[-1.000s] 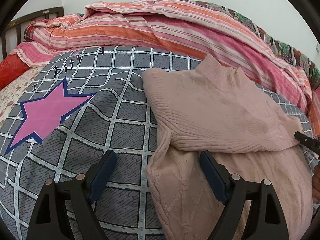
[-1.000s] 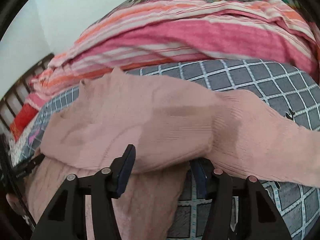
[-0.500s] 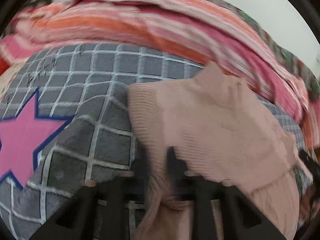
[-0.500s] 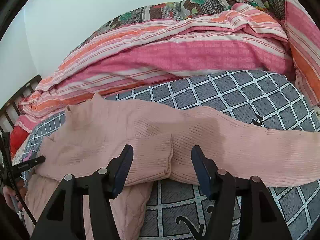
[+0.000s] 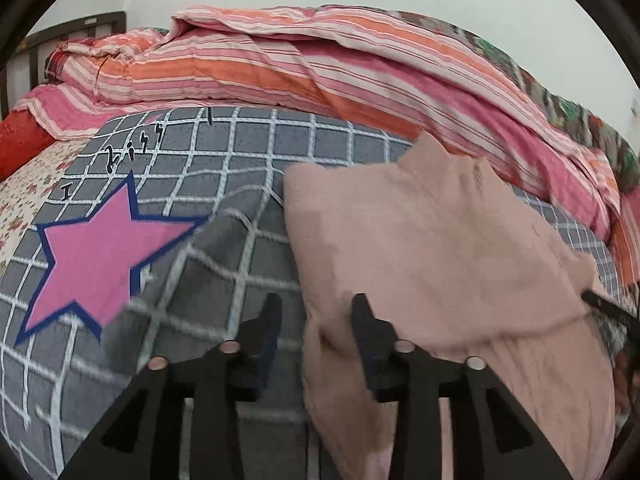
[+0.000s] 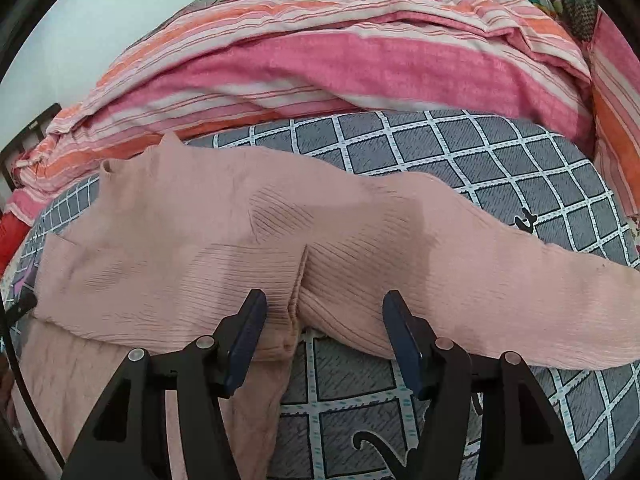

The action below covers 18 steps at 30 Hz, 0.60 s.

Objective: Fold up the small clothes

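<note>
A pale pink knit sweater (image 5: 432,248) lies on a grey checked blanket (image 5: 224,184), with one sleeve folded across its chest. My left gripper (image 5: 316,320) sits at the sweater's left edge, jaws partly open, with the edge fabric between them. In the right wrist view the sweater (image 6: 192,240) spreads left and its other sleeve (image 6: 500,280) stretches out to the right. My right gripper (image 6: 324,316) is open above the folded sleeve's cuff (image 6: 296,304), where it meets the outstretched sleeve.
A striped pink and orange quilt (image 5: 320,68) is bunched along the far side of the bed. A pink star (image 5: 100,252) is printed on the blanket at left. A dark headboard (image 5: 60,36) stands at far left. The other gripper's tip (image 5: 608,308) shows at the right.
My left gripper narrowed from wide open and moved onto the sweater's left edge. My right gripper moved back from the fabric, and the cuff now lies between its open jaws.
</note>
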Each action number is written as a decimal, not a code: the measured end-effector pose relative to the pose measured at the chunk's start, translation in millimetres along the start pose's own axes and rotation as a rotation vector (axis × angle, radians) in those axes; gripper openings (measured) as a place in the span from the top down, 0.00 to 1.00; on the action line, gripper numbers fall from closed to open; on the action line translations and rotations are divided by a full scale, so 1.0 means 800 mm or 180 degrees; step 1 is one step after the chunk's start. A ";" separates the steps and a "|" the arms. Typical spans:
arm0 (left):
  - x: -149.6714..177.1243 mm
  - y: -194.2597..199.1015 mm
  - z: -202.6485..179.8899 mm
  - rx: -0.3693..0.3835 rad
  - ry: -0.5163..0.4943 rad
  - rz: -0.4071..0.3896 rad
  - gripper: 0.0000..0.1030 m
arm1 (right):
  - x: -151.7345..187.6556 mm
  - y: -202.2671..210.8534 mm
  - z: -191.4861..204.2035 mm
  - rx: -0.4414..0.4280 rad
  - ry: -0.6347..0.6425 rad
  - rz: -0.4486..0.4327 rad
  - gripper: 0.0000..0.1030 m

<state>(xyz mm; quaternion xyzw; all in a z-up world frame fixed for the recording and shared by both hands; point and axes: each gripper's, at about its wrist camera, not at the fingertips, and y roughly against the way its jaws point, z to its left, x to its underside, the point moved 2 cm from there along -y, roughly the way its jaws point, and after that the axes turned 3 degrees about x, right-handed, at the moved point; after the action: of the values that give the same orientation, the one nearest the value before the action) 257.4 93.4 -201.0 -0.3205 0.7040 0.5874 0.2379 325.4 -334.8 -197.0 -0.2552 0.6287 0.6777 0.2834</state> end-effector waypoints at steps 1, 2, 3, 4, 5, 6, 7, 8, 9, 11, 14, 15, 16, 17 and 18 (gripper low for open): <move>0.007 0.003 -0.002 0.0001 -0.0022 0.0002 0.54 | 0.000 0.001 0.000 -0.0005 0.0003 -0.0014 0.42; 0.009 0.005 -0.002 -0.0016 -0.0022 -0.0011 0.50 | 0.001 0.003 0.000 -0.0018 0.0005 -0.0025 0.42; 0.014 0.006 -0.003 -0.0045 -0.0022 -0.0041 0.45 | 0.002 0.005 -0.001 -0.0046 -0.0005 -0.0031 0.42; 0.020 0.007 -0.004 -0.0098 -0.0055 -0.0078 0.45 | 0.003 0.008 -0.002 -0.0088 -0.0028 -0.0042 0.42; 0.020 0.010 -0.007 -0.0129 -0.0105 -0.0105 0.44 | 0.003 0.012 -0.003 -0.0134 -0.0056 -0.0062 0.42; 0.019 0.012 -0.009 -0.0139 -0.0123 -0.0123 0.40 | 0.002 0.016 -0.006 -0.0192 -0.0095 -0.0084 0.42; 0.019 0.010 -0.009 -0.0176 -0.0131 -0.0109 0.40 | 0.003 0.024 -0.012 -0.0251 -0.0181 -0.0112 0.42; 0.018 0.009 -0.010 -0.0192 -0.0143 -0.0097 0.40 | 0.003 0.033 -0.019 -0.0245 -0.0267 -0.0139 0.42; 0.017 0.009 -0.011 -0.0207 -0.0162 -0.0100 0.39 | 0.004 0.039 -0.023 -0.0238 -0.0315 -0.0163 0.42; 0.018 0.010 -0.012 -0.0215 -0.0164 -0.0114 0.39 | 0.010 0.061 -0.040 -0.0224 -0.0338 -0.0231 0.42; 0.019 0.011 -0.009 -0.0177 -0.0120 -0.0129 0.39 | 0.024 0.095 -0.073 -0.0013 -0.0274 -0.0389 0.42; 0.020 0.011 -0.008 -0.0160 -0.0105 -0.0133 0.39 | 0.029 0.103 -0.087 0.0081 -0.0250 -0.0390 0.42; 0.020 0.012 -0.007 -0.0138 -0.0090 -0.0134 0.39 | 0.037 0.112 -0.107 0.0219 -0.0216 -0.0354 0.42; 0.020 0.012 -0.007 -0.0124 -0.0081 -0.0133 0.39 | 0.043 0.118 -0.121 0.0281 -0.0201 -0.0333 0.42; 0.020 0.011 -0.006 -0.0114 -0.0075 -0.0132 0.39 | 0.051 0.125 -0.140 0.0369 -0.0192 -0.0302 0.42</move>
<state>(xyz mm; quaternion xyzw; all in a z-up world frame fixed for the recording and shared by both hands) 240.0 86.7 -205.4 -0.3323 0.6838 0.5985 0.2526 225.2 -449.0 -164.0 -0.2473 0.6452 0.6334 0.3483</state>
